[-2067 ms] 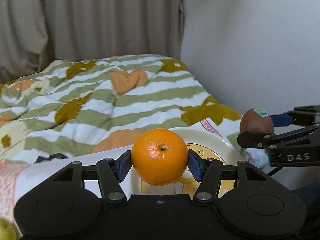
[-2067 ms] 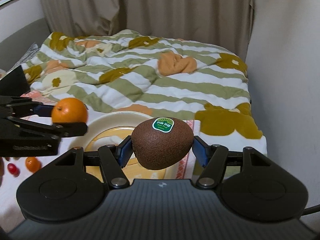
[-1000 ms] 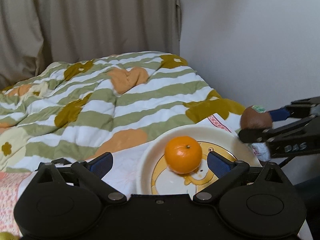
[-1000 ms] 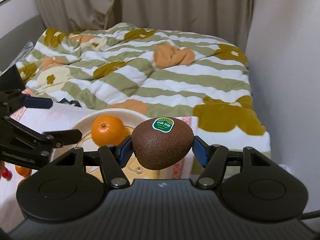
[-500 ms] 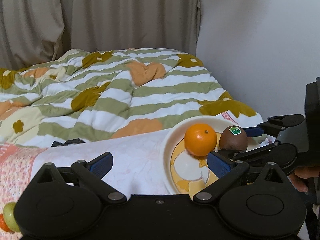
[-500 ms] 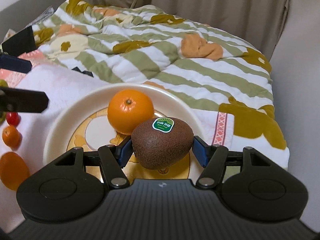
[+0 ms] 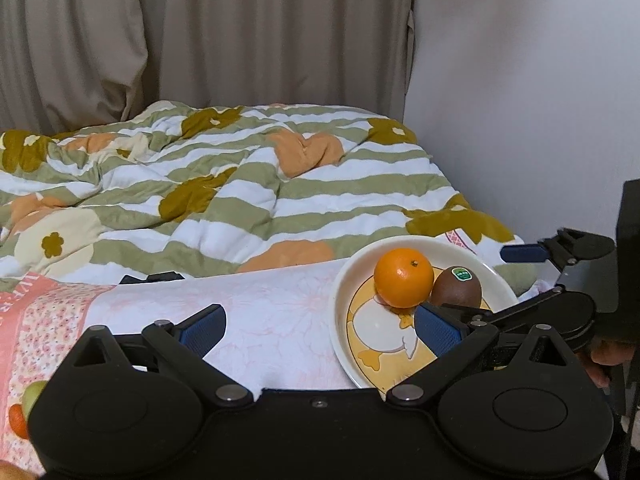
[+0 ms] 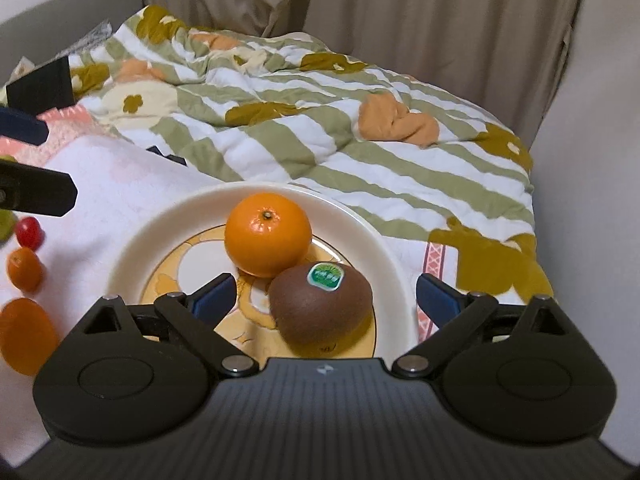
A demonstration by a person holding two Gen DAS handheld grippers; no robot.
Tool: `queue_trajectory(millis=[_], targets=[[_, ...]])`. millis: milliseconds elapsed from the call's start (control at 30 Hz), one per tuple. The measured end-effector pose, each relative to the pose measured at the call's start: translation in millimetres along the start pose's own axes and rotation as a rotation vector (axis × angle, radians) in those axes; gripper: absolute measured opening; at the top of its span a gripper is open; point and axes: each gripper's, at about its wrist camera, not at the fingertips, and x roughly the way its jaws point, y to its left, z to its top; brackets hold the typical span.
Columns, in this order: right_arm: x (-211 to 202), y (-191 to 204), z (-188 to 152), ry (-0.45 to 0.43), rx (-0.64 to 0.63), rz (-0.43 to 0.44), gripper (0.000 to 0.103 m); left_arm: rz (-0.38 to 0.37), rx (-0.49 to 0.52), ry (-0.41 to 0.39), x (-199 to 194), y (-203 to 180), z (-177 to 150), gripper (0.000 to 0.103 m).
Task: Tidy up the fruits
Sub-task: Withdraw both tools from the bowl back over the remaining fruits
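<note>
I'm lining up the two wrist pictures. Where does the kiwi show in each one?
Left wrist: the kiwi sits at centre right, on the plate, to the right of the orange.
Right wrist: the kiwi lies just below centre, on the plate.
Shared landmark: the orange that touches it.

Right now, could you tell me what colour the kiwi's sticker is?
Green and white, on the kiwi; clearest in the right wrist view.

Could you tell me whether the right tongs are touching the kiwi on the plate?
Apart: the right wrist view shows the right tongs wide open, pads clear of the kiwi.
</note>
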Motion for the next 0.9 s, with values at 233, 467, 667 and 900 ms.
queue_trajectory(millis=[233, 467, 667, 900], targets=[[-45, -8, 3, -0.017, 0.082, -0.003, 0.103, 0.013, -0.032, -0.044, -35, -4, -2, 0.102], [-98, -5, 6, -0.031, 0.113, -0.027, 0.103, 0.043, -0.054, -0.118, -87, -10, -11, 0.102], [-143, 5, 5, -0.042, 0.134, -0.022, 0.103, 0.112, -0.07, -0.173, -138, -10, -32, 0.102], [-179, 34, 1, -0.072, 0.162, -0.012, 0.103, 0.191, -0.097, -0.224, -190, 9, -63, 0.102]])
